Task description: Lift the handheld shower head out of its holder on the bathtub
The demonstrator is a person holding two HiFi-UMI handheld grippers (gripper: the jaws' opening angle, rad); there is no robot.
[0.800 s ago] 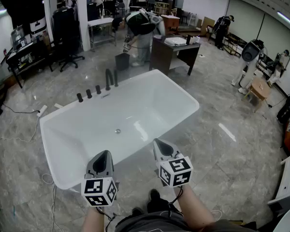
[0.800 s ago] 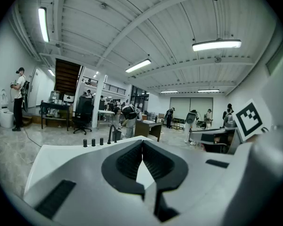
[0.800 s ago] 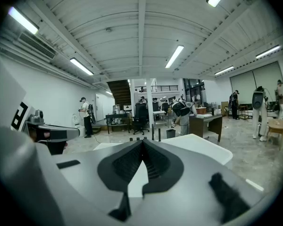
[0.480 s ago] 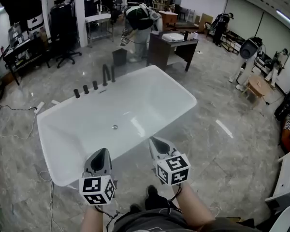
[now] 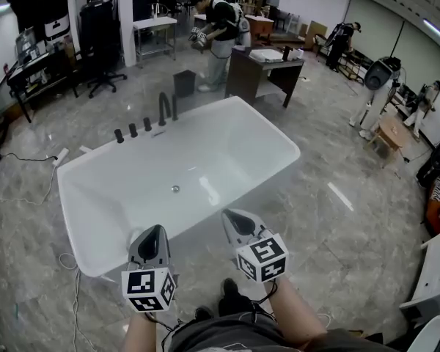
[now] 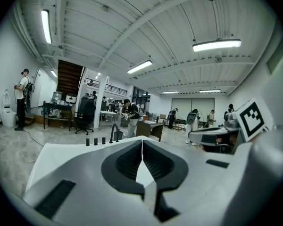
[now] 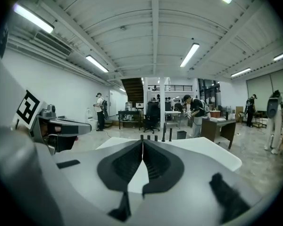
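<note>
I hold my left gripper [image 5: 155, 232] and right gripper [image 5: 232, 217] fully closed and empty at the near rim of the white freestanding bathtub [image 5: 249, 141]. The slim black handheld shower head [image 5: 175, 107] stands in its holder well ahead, across the tub, so I probably need to step around.

We note left gripper [image 5: 155, 232] and right gripper [image 5: 233, 217]: grey tapered shells, black ribbed pads [image 6: 128, 161]. White cube [image 5: 149, 290] on each, black square markers. Black cable [image 5: 268, 296] at wrist. We wear dark shoes [image 5: 233, 295].
</note>
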